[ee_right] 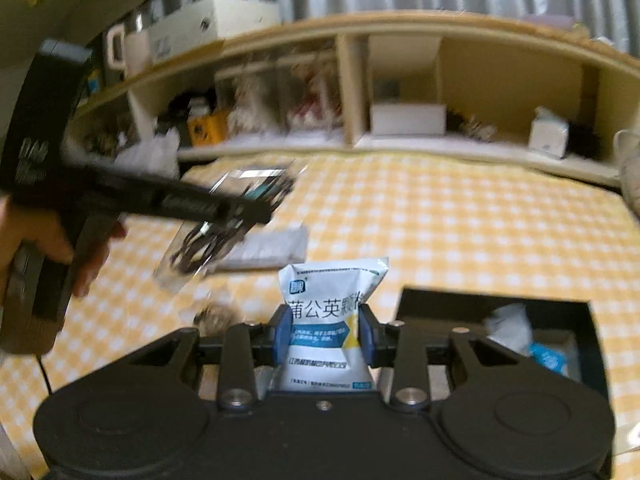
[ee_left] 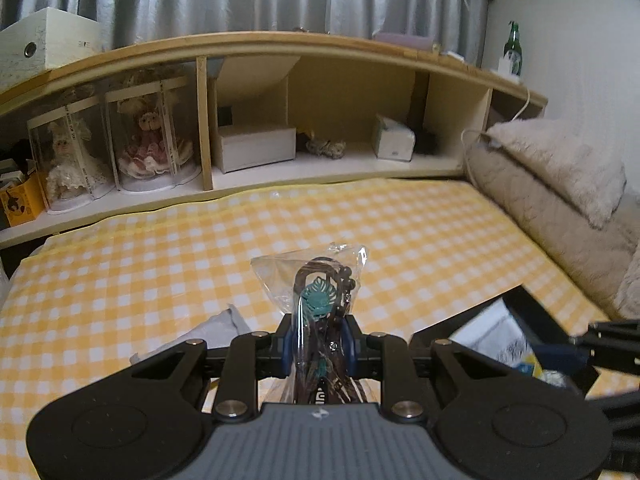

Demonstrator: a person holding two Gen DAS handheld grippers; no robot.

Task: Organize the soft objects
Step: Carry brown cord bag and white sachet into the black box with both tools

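My left gripper (ee_left: 318,340) is shut on a clear plastic bag (ee_left: 316,280) that holds a dark cord and a teal leaf charm, above the yellow checked bed. The same gripper and bag (ee_right: 224,216) show blurred at the left of the right wrist view. My right gripper (ee_right: 326,334) is shut on a white and blue sachet (ee_right: 328,312) with printed characters. A black box (ee_right: 496,312) lies on the bed just right of it, with a white packet (ee_right: 508,326) and a blue packet (ee_right: 548,356) inside. The box also shows in the left wrist view (ee_left: 520,336).
A grey cloth (ee_left: 208,332) lies on the bed left of my left gripper; a flat white pack (ee_right: 272,248) and a small brown object (ee_right: 218,314) lie ahead of the right one. A wooden headboard shelf (ee_left: 280,44) holds dolls and boxes. Beige pillows (ee_left: 552,184) sit at right.
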